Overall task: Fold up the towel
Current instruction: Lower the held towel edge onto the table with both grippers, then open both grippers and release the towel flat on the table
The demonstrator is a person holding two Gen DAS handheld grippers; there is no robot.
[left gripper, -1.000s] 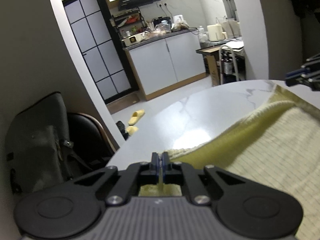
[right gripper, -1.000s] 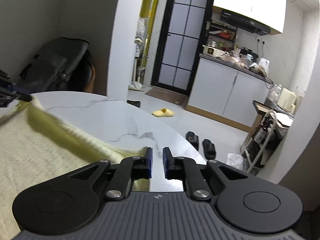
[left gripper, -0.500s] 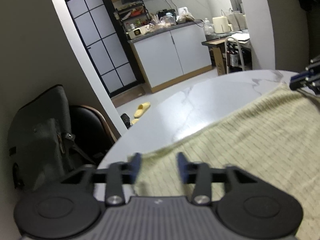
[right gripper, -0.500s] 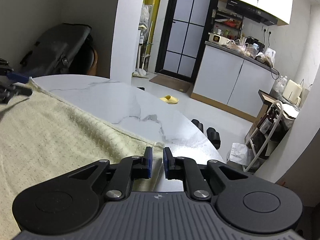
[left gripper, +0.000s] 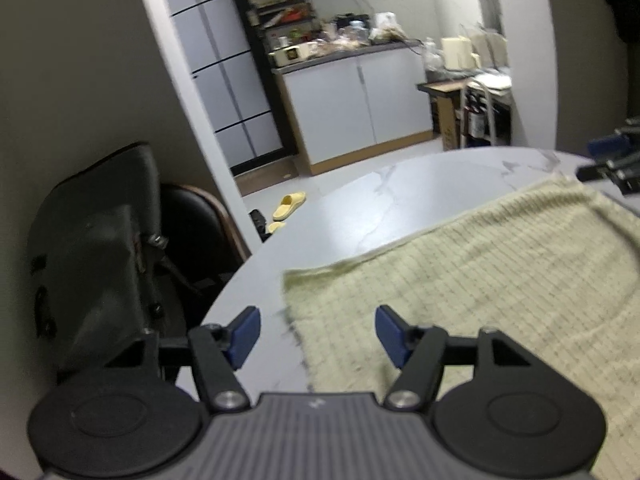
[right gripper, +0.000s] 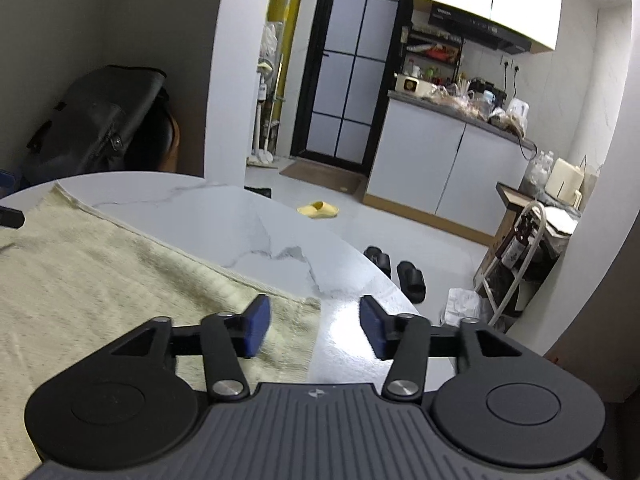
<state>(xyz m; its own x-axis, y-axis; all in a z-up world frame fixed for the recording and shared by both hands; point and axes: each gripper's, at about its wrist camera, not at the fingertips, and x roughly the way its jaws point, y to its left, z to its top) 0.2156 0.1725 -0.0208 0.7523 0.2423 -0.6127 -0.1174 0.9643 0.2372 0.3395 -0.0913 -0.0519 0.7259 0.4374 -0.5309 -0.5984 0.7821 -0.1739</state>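
A second ago both grippers were pinched on the far corners of the pale yellow-green towel (left gripper: 500,280), and its far edge stood lifted in a fold above the marble table (left gripper: 400,200). Now that fold has dropped and the towel lies flat on the table, its far edge running straight from one gripper to the other.

The left gripper (left gripper: 318,334) has let go: its jaws are opening, the blue pads stand well apart, and the towel's corner lies on the table between them without touching either pad. The right gripper (right gripper: 314,326) was also nearly closed a second ago; its jaws are opening too, with the towel's other far corner lying just inside the left pad and bare table under the right one. Neither pad presses on cloth.

From the left wrist view, the right gripper's tips show at the towel's far right corner. Beyond the table's far edge a yellow slipper (right gripper: 318,210) and a pair of black slippers (right gripper: 396,274) lie on the floor, and a dark bag (left gripper: 92,248) rests on a chair left of the table.

As for containers, only a white kitchen cabinet (right gripper: 440,164) shows, doors shut, clutter on its counter too small to identify.
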